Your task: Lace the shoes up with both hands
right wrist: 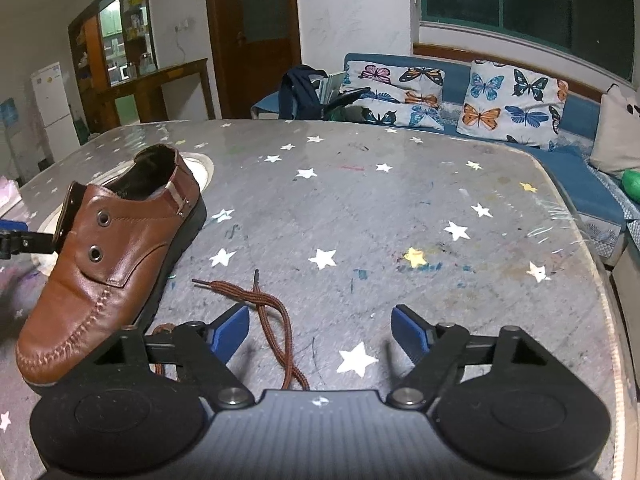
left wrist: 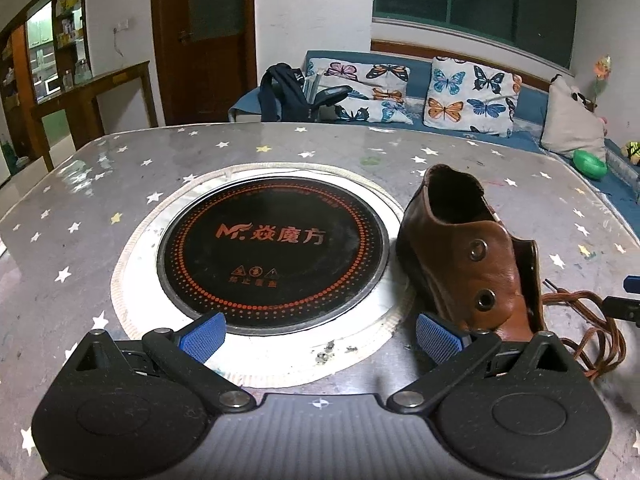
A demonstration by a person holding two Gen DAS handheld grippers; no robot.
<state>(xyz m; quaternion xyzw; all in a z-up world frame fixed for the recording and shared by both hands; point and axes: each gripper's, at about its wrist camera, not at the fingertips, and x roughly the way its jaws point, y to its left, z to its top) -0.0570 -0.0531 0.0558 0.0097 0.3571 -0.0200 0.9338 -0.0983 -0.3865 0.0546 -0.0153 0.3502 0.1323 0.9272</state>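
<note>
A brown leather shoe [left wrist: 460, 248] with empty metal eyelets stands on the table, heel away from me, also seen in the right wrist view as the shoe [right wrist: 112, 264] at the left. My left gripper [left wrist: 320, 336] is open and empty, its right pad close beside the shoe's near flap. A brown lace [right wrist: 276, 316] lies loose on the table to the right of the shoe. My right gripper [right wrist: 320, 334] is open over it, with the lace between the fingers near the left pad, which does not press on it. Part of the lace runs under the gripper body.
The grey table [right wrist: 400, 220] is printed with white stars and has a round black induction hob [left wrist: 272, 256] set in its middle, left of the shoe. Its right edge [right wrist: 592, 240] curves away. Behind it is a blue sofa with butterfly cushions [right wrist: 516, 104].
</note>
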